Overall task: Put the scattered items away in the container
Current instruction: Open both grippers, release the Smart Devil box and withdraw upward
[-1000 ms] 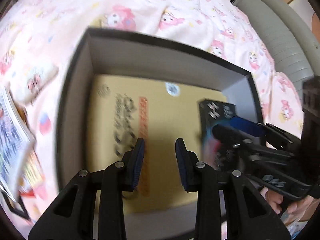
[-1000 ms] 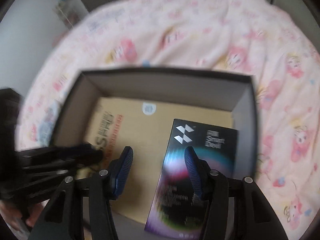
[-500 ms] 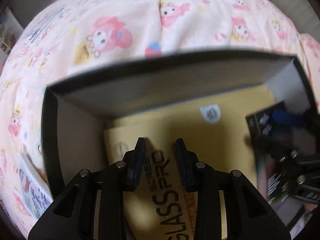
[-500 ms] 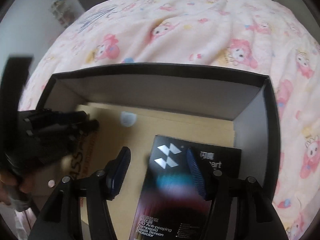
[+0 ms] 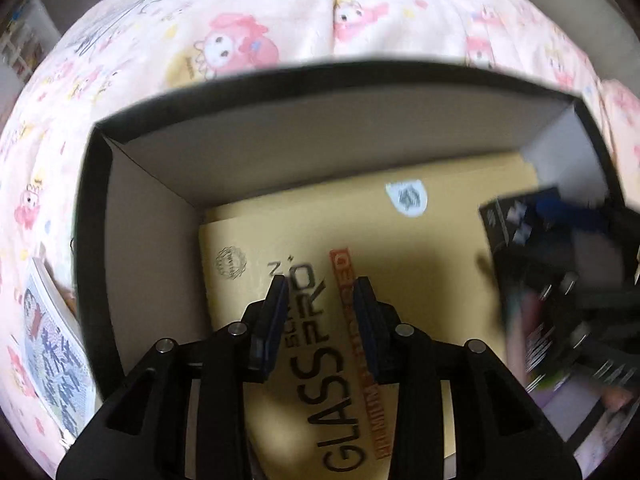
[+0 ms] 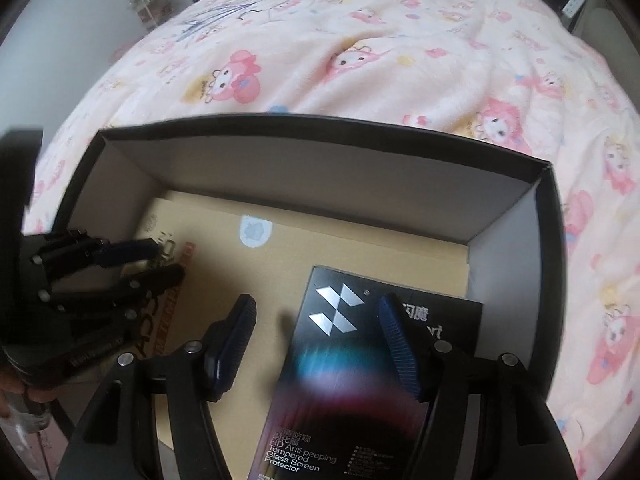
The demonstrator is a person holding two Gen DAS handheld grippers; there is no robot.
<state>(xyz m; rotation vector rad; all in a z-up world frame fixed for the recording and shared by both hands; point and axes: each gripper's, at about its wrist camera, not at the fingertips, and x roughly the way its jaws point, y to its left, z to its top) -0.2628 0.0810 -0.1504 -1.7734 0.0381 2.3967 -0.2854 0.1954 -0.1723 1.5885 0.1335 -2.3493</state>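
Bedding printed with pink cartoon figures carries one dark open box (image 6: 544,216). Inside lie two packs: a tan screen-protector pack (image 5: 460,264) flat on the floor, a black one (image 6: 352,364) atop it, right side. Right tool (image 6: 316,344) is opening, pads clear of the black pack. Left tool (image 5: 320,316) is narrowly spread, empty. Risk: withdrawing fingers could snag and drag a pack. One booklet (image 5: 56,364) remains outside, left.

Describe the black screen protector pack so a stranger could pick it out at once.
On the pink cartoon-print bedspread sits an open dark box. Inside, on a tan package, lies the black pack, the only black item, with silver squares and a rainbow glow.
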